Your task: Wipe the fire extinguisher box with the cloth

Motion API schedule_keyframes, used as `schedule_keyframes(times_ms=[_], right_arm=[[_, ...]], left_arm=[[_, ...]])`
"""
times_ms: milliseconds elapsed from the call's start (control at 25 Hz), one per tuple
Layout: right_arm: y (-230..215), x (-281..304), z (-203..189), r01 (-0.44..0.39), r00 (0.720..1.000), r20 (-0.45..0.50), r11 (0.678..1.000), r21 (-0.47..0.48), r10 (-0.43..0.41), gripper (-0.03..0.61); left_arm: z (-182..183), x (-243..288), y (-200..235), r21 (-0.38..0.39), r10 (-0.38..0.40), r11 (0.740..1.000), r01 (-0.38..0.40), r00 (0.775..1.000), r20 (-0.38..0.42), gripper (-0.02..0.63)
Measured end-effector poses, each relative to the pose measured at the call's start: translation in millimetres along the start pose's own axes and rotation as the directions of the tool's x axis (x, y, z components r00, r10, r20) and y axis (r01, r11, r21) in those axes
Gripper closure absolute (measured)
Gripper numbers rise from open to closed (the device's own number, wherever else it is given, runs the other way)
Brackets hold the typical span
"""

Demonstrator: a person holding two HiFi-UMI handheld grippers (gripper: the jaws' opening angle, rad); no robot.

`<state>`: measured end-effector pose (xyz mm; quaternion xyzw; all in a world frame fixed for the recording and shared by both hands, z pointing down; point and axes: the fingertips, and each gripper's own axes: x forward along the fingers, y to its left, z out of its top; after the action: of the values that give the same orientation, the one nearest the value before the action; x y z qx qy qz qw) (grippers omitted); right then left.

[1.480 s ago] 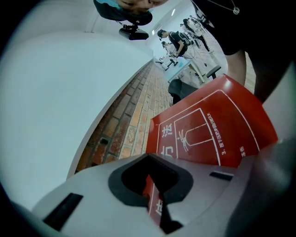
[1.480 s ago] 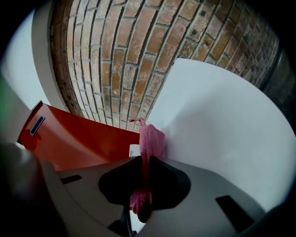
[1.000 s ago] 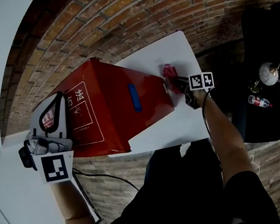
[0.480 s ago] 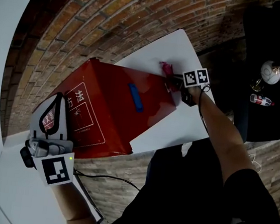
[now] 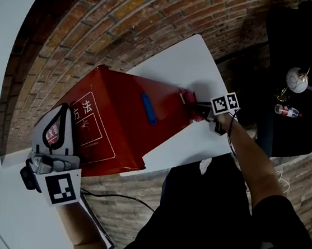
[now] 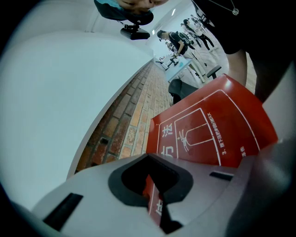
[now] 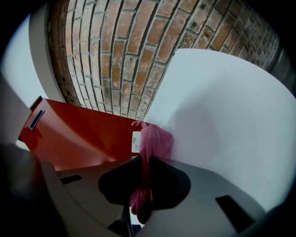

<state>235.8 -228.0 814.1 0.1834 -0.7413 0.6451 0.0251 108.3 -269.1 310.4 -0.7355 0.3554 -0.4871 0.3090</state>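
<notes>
This looks like a big indoor work room, maybe an office. The floor [image 5: 130,11] is red brick. A white desk [image 5: 192,58] stands in the middle, with a black chair [image 5: 295,141] at the upper right. More desks [image 6: 181,69] and people [image 6: 196,25] are far back.

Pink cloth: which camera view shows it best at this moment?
The right gripper view: the pink cloth sits at the centre, pinched by the right gripper and bunched at the end of the red box. The head view shows only a small pink patch at the box's end. The left gripper view shows none of it.
</notes>
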Motion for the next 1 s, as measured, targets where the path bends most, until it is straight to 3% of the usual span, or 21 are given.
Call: schedule_keyframes(times_ms=[1000], right_arm=[[41,3,-19,-0.076,0.997,0.027,0.997,-0.007,0.076,0.517]], left_arm=[[2,1,0,0.022,-0.004,1.000,0.004,1.000,0.007,0.589]])
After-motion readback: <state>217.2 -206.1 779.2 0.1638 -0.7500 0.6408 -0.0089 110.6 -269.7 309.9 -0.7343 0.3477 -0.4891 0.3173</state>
